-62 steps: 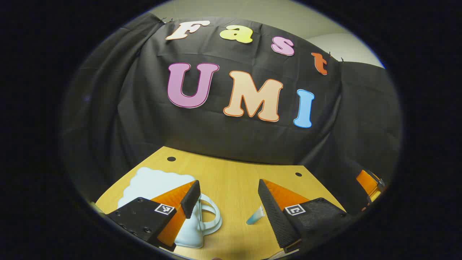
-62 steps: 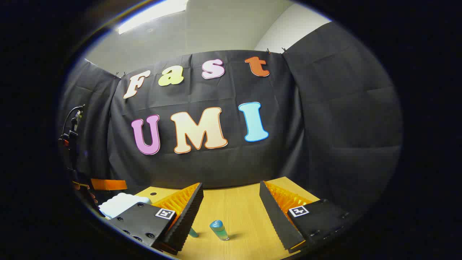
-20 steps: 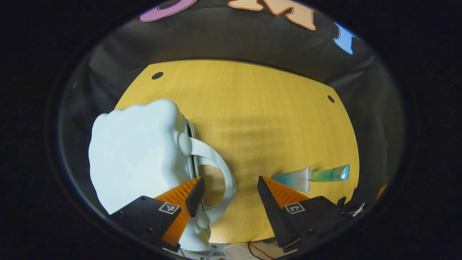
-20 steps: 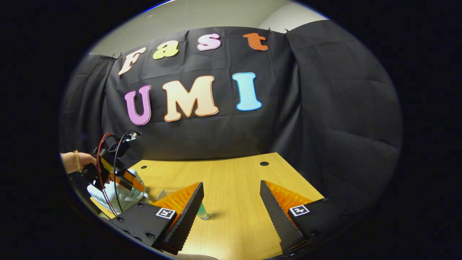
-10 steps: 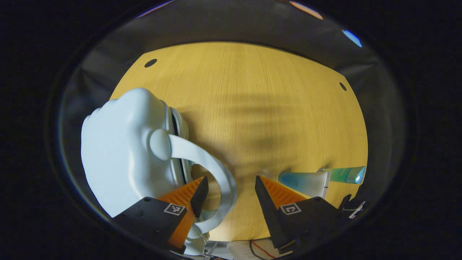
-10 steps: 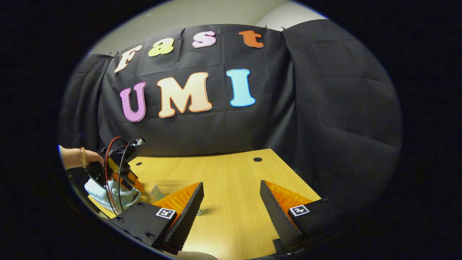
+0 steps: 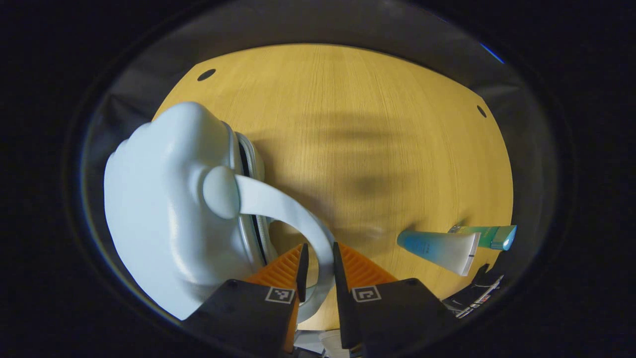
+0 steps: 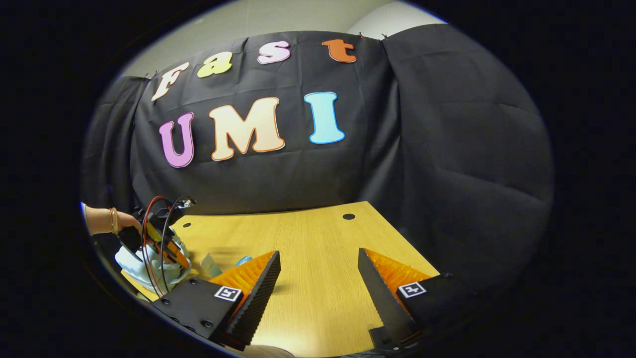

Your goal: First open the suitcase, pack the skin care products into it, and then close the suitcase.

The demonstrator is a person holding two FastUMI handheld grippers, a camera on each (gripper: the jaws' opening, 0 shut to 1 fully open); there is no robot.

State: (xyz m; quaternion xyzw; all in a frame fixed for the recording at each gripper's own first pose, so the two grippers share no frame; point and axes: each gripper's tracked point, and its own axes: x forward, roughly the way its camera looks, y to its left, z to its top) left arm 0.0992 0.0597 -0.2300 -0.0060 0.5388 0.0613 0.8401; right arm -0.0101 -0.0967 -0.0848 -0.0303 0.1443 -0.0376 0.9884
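A: Now, item one, nearest?
B: Left tongs (image 7: 318, 268), clenched on the suitcase handle (image 7: 293, 214), which arches toward ten o'clock to the pale suitcase (image 7: 164, 219), still zipped, on the counter (image 7: 357, 124).
A: Item two?
B: Skin care tube (image 7: 439, 247) at three o'clock, long axis crosswise; green bottle (image 7: 489, 236) just beyond.
A: Other tongs?
B: Right tongs (image 8: 318, 286), released, empty; products lie at their ten o'clock.

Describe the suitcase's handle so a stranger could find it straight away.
Start at the wooden table and find the pale blue, cloud-shaped suitcase lying on its left part. From a round knob on its side a white strap arches out over the wood: that is the handle. The left tool is clamped on it, unlike the tubes lying free at the right.
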